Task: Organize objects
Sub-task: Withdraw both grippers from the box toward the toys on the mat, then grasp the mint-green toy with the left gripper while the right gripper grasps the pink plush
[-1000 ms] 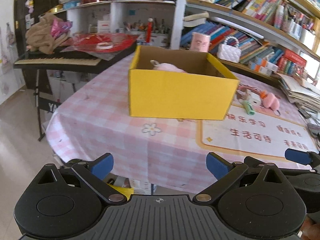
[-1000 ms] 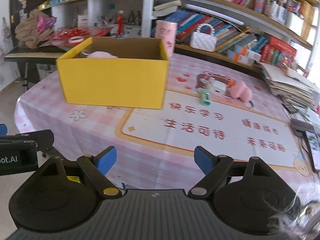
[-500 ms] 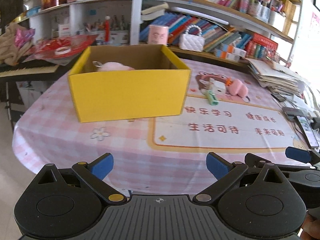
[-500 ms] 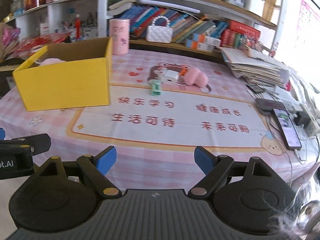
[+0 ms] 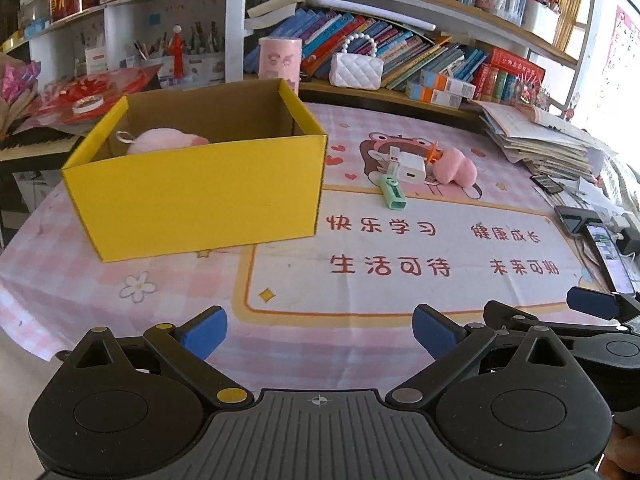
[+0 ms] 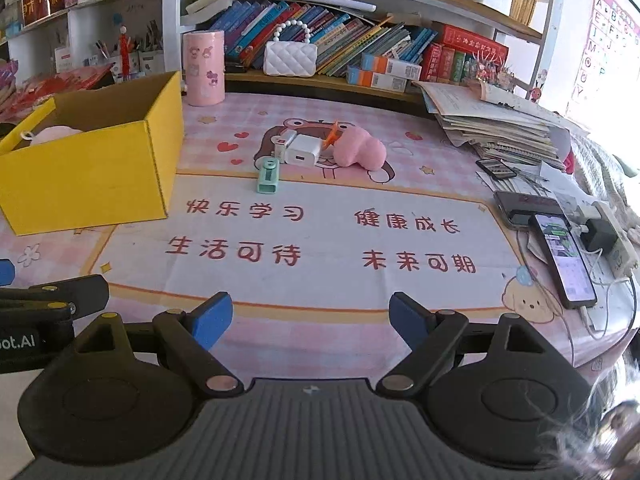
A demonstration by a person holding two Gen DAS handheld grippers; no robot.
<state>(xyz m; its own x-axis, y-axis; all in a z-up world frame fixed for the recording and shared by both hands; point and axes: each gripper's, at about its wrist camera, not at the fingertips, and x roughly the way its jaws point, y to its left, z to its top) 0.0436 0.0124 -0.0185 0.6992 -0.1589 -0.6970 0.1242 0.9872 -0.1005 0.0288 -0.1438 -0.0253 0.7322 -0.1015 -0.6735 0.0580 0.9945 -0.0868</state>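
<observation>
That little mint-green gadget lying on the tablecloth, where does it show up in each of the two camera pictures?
Left wrist view: the mint-green gadget lies right of centre, right of the yellow box.
Right wrist view: it lies left of centre, again right of the yellow box.
Shared landmark: the white charger just behind it.

Bookshelves (image 6: 360,40), a paper stack (image 6: 492,128) and phones (image 6: 560,256) (one charging).

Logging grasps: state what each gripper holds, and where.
Nothing is held. The left gripper and right gripper are both open and empty above the table edge.
</observation>
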